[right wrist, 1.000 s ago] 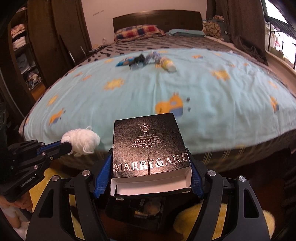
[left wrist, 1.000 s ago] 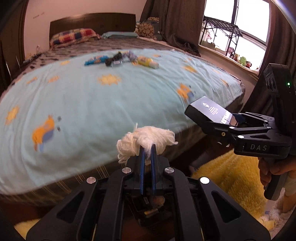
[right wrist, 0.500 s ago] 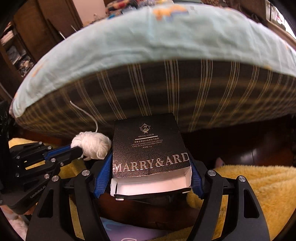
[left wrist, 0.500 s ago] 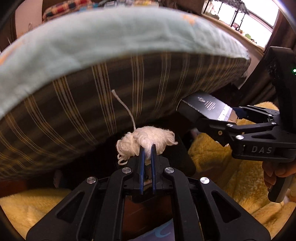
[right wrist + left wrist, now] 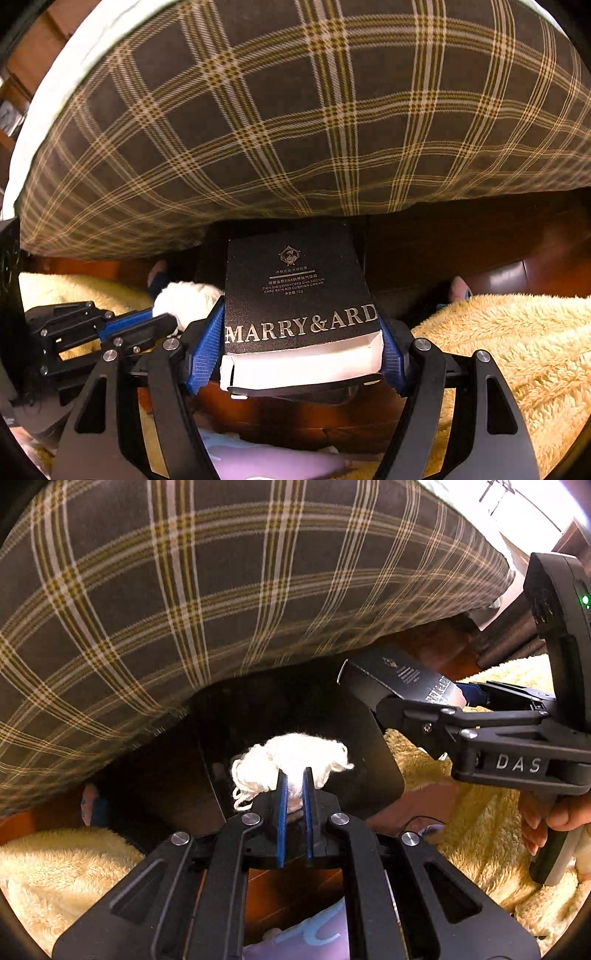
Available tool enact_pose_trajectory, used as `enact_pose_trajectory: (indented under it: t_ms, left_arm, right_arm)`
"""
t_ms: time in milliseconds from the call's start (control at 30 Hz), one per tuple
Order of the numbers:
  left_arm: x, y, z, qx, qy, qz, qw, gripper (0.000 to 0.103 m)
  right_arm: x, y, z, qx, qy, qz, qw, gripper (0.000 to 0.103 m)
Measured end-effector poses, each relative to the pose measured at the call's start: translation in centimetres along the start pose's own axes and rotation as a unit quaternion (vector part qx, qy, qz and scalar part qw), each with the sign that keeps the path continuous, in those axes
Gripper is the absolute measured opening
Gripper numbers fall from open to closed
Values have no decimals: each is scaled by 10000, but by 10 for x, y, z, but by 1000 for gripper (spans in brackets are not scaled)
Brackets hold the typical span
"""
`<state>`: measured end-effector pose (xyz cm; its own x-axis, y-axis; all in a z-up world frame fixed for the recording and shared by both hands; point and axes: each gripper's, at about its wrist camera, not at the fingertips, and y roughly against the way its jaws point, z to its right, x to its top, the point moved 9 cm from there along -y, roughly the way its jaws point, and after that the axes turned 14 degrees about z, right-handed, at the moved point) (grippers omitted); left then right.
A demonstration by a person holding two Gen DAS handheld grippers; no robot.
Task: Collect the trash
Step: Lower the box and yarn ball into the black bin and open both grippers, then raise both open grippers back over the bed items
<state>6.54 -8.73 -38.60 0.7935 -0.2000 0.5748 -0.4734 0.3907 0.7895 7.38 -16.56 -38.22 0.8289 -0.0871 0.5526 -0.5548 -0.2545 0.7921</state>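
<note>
My left gripper (image 5: 294, 775) is shut on a white yarn wad (image 5: 291, 758) and holds it over the dark opening of a black bin (image 5: 373, 760) on the floor by the bed. My right gripper (image 5: 301, 328) is shut on a black "MARRY&ARD" box (image 5: 295, 291), open at its near end. In the left wrist view the box (image 5: 402, 679) hangs above the bin's right rim. In the right wrist view the yarn wad (image 5: 186, 301) and left gripper (image 5: 166, 321) sit just left of the box.
The plaid side of the mattress (image 5: 221, 590) overhangs close above both grippers. A yellow fluffy rug (image 5: 517, 350) covers the floor on both sides. Dark wooden bed frame (image 5: 517, 243) runs behind. A purple item (image 5: 277, 461) lies on the floor below the grippers.
Both grippers have dropped from above the bed top to floor level beside the mattress, carrying yarn and box. The black bin has come into view under them.
</note>
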Motion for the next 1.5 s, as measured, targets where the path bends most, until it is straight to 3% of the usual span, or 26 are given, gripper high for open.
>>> enact_pose_trajectory:
  t_ms: [133,333,500,733,967,1167,1500]
  left_arm:
    - [-3,-4,-5,5,74,-51,10000,10]
    - [-3,-3,-17,107,168,-17,9998,25]
    - [6,6,-19,241,160,74,9996,33]
    - [31,38,-20,544,-49,544,9970,62]
    - [71,85,-24,639,-44,1152,9913,77]
    - [113,121,-30,847,-205,1651,9824,83]
    - [194,135,-46,1106,-383,2096,9708,87]
  right_arm:
    - [3,-5,0,34,-53,-36,10000,75]
    - [7,-9,8,-35,-156,-31,9999,76]
    - [17,-2,17,-60,-261,78,9996,83]
    - [35,21,17,-17,-313,348,9989,90]
    - [84,68,12,-15,-170,1030,9945,92]
    - [139,103,10,-160,193,1645,9861,92]
    - [221,103,6,-207,495,2055,9772,92]
